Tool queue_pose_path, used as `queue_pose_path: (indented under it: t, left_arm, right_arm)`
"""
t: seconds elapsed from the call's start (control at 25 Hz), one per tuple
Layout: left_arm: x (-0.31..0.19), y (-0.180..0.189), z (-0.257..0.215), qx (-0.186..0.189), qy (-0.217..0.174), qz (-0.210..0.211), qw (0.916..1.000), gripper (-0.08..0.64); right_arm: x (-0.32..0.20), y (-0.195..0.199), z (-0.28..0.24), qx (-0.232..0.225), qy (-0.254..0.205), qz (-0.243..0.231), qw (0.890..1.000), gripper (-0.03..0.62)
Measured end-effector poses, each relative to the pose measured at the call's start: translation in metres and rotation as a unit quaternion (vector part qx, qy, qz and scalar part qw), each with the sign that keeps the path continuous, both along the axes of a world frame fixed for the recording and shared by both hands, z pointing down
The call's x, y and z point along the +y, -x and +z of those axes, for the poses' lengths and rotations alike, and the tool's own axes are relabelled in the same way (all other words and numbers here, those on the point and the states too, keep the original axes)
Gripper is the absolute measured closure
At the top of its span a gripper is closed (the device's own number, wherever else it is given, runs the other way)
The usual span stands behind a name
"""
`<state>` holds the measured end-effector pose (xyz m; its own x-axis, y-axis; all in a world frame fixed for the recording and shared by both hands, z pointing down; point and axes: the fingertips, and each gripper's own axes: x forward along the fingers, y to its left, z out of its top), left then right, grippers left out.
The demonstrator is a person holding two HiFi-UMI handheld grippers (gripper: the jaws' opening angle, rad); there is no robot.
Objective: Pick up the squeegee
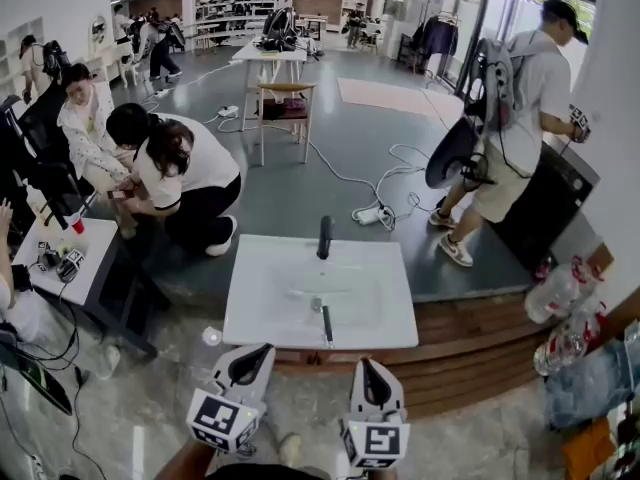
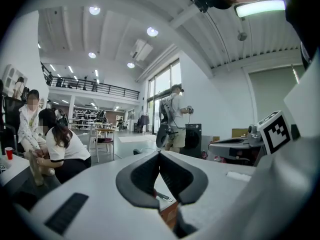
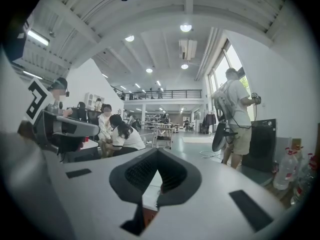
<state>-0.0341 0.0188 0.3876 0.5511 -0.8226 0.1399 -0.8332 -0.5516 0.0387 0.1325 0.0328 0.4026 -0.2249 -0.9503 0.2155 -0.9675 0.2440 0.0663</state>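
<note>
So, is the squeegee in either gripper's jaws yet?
No, the squeegee lies in the sink, ahead of the left gripper and right gripper, whose jaws are shut on nothing.

Bright, even light from ceiling lamps (image 3: 185, 28) & windows (image 2: 162, 84); strong fisheye warp, dark corners

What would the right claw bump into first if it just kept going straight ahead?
Most likely the near rim of the sink, just ahead of the right claw. The squeegee lies in it, slightly left of that line, though depth is hard to judge.
</note>
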Motion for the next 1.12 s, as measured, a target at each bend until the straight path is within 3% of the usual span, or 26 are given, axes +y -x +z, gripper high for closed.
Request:
queue_pose_path:
  t: [0.52,0.8,1.12]
  left_arm:
    - [-0.094,0.001,0.035,-0.002,0.04,-0.002,0.9992,0.558]
    - [-0.172,0.011,0.066,-0.003,0.062,-0.005,0.9981,0.558]
    - [-0.238,0.01,0.136,-0.004,0.118,-0.01,0.9929,0.558]
  right_arm:
    - [-0.096,-0.002,0.043,-0.003,0.014,-0.004,1.0,0.594]
    - [-0.172,0.01,0.086,-0.003,0.059,-0.011,0.998,0.594]
    - [-0.236,0.017,0.154,0.009,0.122,-0.033,0.992,0.594]
